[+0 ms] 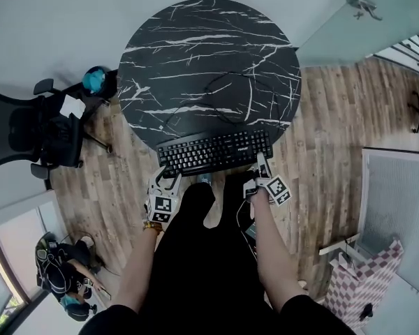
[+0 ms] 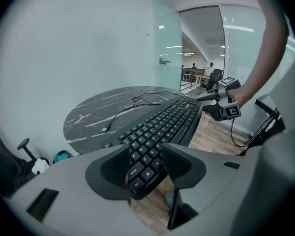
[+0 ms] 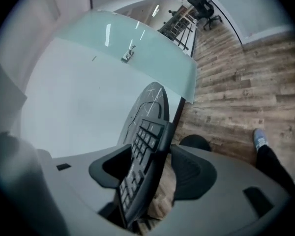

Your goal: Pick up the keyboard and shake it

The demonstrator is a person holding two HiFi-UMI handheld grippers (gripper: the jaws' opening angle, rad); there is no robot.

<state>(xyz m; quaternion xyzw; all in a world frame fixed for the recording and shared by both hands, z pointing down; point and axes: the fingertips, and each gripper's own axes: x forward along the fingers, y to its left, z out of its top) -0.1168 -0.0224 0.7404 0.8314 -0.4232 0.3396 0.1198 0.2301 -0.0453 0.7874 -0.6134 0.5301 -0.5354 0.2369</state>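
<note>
Keyboard (image 1: 215, 152) at near edge of round table (image 1: 209, 61), partly overhanging floor, long axis left-to-right across person. Left gripper (image 1: 166, 179) clamped on left end; right gripper (image 1: 260, 166) at right end, jaws closing, keyboard between them, thin gap visible at one pad. Neither hand nearer: one per end. Count: one keyboard, one cable (image 1: 220, 82), one table, two grippers

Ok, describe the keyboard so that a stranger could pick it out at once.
Find the round black marble table with white veins. At its near edge, jutting out over the wooden floor, is the keyboard: a long black slab of keys, unlike the thin cable behind it.
</note>
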